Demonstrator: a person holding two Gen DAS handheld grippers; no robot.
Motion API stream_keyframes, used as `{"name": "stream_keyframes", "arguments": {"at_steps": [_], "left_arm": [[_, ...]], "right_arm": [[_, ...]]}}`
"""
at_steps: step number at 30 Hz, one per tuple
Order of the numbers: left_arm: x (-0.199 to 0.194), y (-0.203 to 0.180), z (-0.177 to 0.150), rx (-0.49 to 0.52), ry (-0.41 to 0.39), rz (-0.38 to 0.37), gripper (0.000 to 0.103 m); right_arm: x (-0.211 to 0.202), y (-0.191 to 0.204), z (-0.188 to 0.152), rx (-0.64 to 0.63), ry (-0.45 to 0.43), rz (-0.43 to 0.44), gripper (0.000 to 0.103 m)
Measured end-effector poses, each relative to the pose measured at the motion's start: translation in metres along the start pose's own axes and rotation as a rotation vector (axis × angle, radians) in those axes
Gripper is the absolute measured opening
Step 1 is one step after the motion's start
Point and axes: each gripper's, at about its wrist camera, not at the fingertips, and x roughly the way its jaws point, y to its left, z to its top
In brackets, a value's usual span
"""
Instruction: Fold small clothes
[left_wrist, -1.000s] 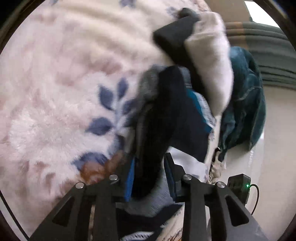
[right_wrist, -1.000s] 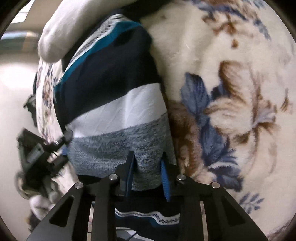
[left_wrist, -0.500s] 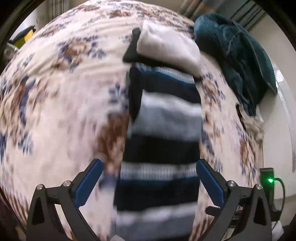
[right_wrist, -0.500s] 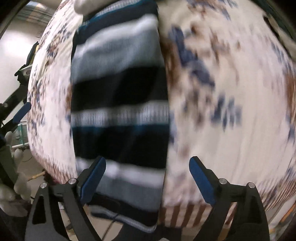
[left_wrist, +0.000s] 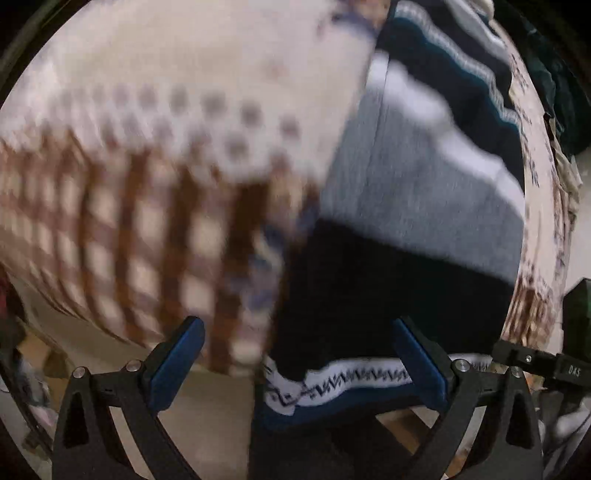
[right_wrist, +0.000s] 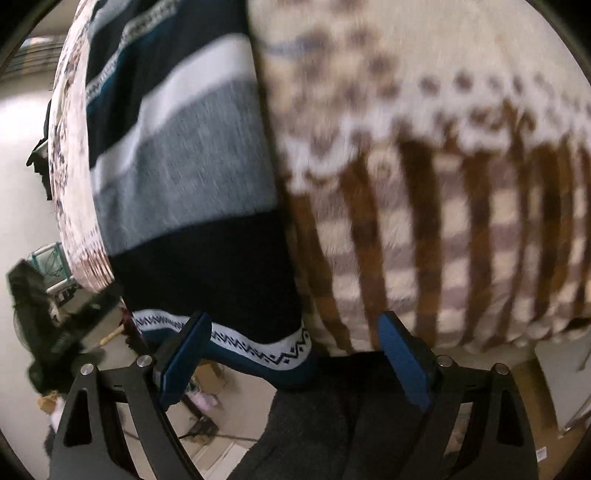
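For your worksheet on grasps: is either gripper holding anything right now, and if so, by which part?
Nothing is held. The left gripper and right gripper both stand open over the striped sweater, pads clear of its patterned hem.

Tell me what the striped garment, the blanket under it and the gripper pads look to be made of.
Striped garment: knitted yarn, likely wool or acrylic; heathered grey band and jacquard hem.
Blanket: plush fleece, probably synthetic; fuzzy matte nap, though blurred.
Pads: blue, matte, seemingly rubber or plastic, on black, probably plastic, arms.
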Motion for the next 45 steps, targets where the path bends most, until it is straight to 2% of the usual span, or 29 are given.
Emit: {"name": "stream_keyframes", "arguments": {"at_steps": [3, 4, 5, 6, 7, 8, 9, 10, 11, 12, 13, 17, 21, 24, 27, 30, 34, 36, 40, 42, 45], "left_arm": [[0.016, -0.003, -0.014, -0.006, 0.015, -0.033, 0.101], [0.017, -0.007, -0.018, 0.001, 0.001, -0.038, 0.095], [0.017, -0.009, -0.021, 0.004, -0.008, -0.049, 0.077], [0.015, -0.012, -0.024, 0.002, -0.019, -0.070, 0.064], [0.013, -0.015, -0.027, 0.003, -0.035, -0.067, 0.040], [0.013, -0.017, -0.029, 0.014, -0.044, -0.063, 0.022], [0.010, -0.020, -0.031, 0.025, -0.049, -0.072, 0.017], [0.006, -0.021, -0.033, 0.034, -0.059, -0.081, 0.012], [0.003, -0.022, -0.033, 0.040, -0.065, -0.089, 0.011], [-0.002, -0.023, -0.035, 0.043, -0.072, -0.108, 0.011], [-0.008, -0.023, -0.037, 0.037, -0.082, -0.134, 0.010], [-0.045, -0.020, -0.041, 0.000, -0.135, -0.239, 0.010], [-0.095, -0.025, -0.033, -0.029, -0.230, -0.348, 0.010], [-0.129, -0.035, -0.006, -0.041, -0.313, -0.423, 0.010], [-0.156, -0.057, 0.036, -0.015, -0.405, -0.476, 0.010], [-0.166, -0.076, 0.093, 0.008, -0.464, -0.492, 0.010], [-0.159, -0.097, 0.188, 0.009, -0.478, -0.496, 0.010], [-0.151, -0.105, 0.231, 0.006, -0.460, -0.502, 0.010], [-0.134, -0.120, 0.311, 0.022, -0.422, -0.476, 0.010], [-0.130, -0.127, 0.342, 0.030, -0.404, -0.462, 0.010], [-0.119, -0.133, 0.385, 0.032, -0.351, -0.471, 0.011]], "right_arm": [[0.025, -0.004, -0.009, 0.030, 0.060, 0.070, 0.093], [0.033, -0.006, -0.012, 0.041, 0.079, 0.094, 0.093], [0.039, -0.008, -0.014, 0.051, 0.083, 0.119, 0.093], [0.044, -0.006, -0.017, 0.056, 0.081, 0.134, 0.092], [0.050, -0.005, -0.018, 0.060, 0.081, 0.154, 0.089], [0.055, -0.005, -0.020, 0.067, 0.083, 0.177, 0.075], [0.060, 0.001, -0.019, 0.072, 0.086, 0.187, 0.057], [0.063, 0.003, -0.021, 0.077, 0.088, 0.192, 0.050], [0.063, 0.004, -0.025, 0.085, 0.077, 0.205, 0.035], [0.061, 0.007, -0.028, 0.090, 0.068, 0.219, 0.025], [0.059, 0.010, -0.032, 0.091, 0.060, 0.233, 0.021], [0.031, 0.024, -0.050, 0.061, 0.017, 0.292, 0.018], [-0.016, 0.039, -0.057, 0.020, -0.040, 0.345, 0.017], [-0.056, 0.055, -0.055, -0.025, -0.103, 0.372, 0.017], [-0.096, 0.077, -0.041, -0.066, -0.178, 0.391, 0.017], [-0.133, 0.099, -0.006, -0.103, -0.267, 0.396, 0.017], [-0.164, 0.124, 0.065, -0.094, -0.363, 0.384, 0.017], [-0.178, 0.134, 0.110, -0.087, -0.402, 0.365, 0.017], [-0.180, 0.156, 0.206, -0.048, -0.449, 0.301, 0.017], [-0.177, 0.158, 0.251, -0.007, -0.454, 0.297, 0.017], [-0.168, 0.162, 0.301, 0.036, -0.455, 0.294, 0.017]]}}
